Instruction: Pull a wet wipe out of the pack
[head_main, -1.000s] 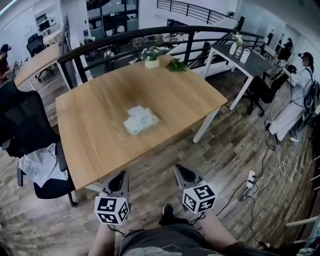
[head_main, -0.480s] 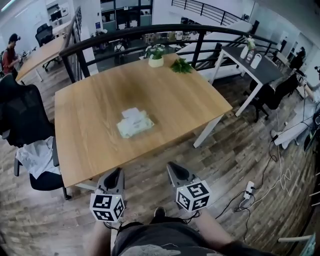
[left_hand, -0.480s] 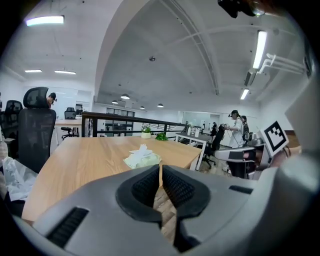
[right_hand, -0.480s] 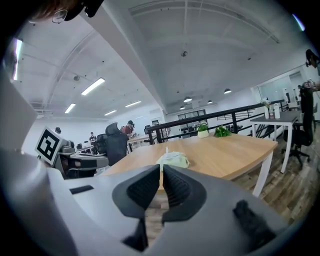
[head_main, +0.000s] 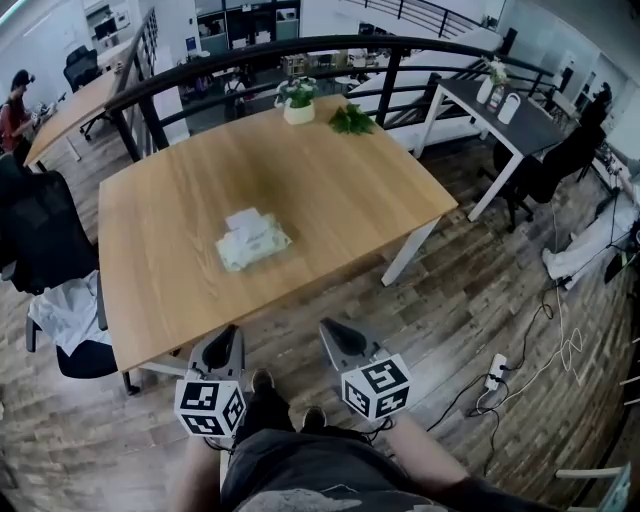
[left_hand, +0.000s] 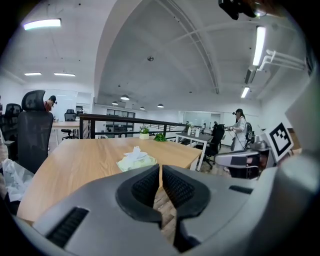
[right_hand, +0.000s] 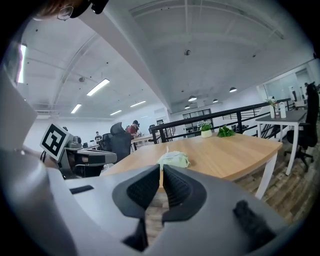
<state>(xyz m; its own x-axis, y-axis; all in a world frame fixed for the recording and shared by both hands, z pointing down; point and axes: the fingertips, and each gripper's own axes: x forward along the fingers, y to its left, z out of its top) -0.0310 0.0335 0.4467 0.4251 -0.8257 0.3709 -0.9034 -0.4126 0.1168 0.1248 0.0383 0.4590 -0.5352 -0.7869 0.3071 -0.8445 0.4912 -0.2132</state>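
Note:
A pale green wet wipe pack (head_main: 252, 240) lies near the middle of the wooden table (head_main: 330, 190), with a white wipe sticking up from its top. The pack (left_hand: 136, 161) also shows ahead in the left gripper view, and the pack (right_hand: 173, 159) in the right gripper view. My left gripper (head_main: 224, 346) and right gripper (head_main: 333, 336) hang side by side just short of the table's near edge, well short of the pack. Both are shut with nothing between the jaws.
A potted plant (head_main: 297, 102) and a green sprig (head_main: 351, 120) sit at the table's far edge by a black railing (head_main: 300, 50). A black office chair (head_main: 45, 250) with white cloth stands left. A second desk (head_main: 505, 110) stands at the right, cables (head_main: 520, 350) on the floor.
The table and pack have slid left and slightly closer in the head view. Both grippers have moved forward toward the table's near edge, staying shut.

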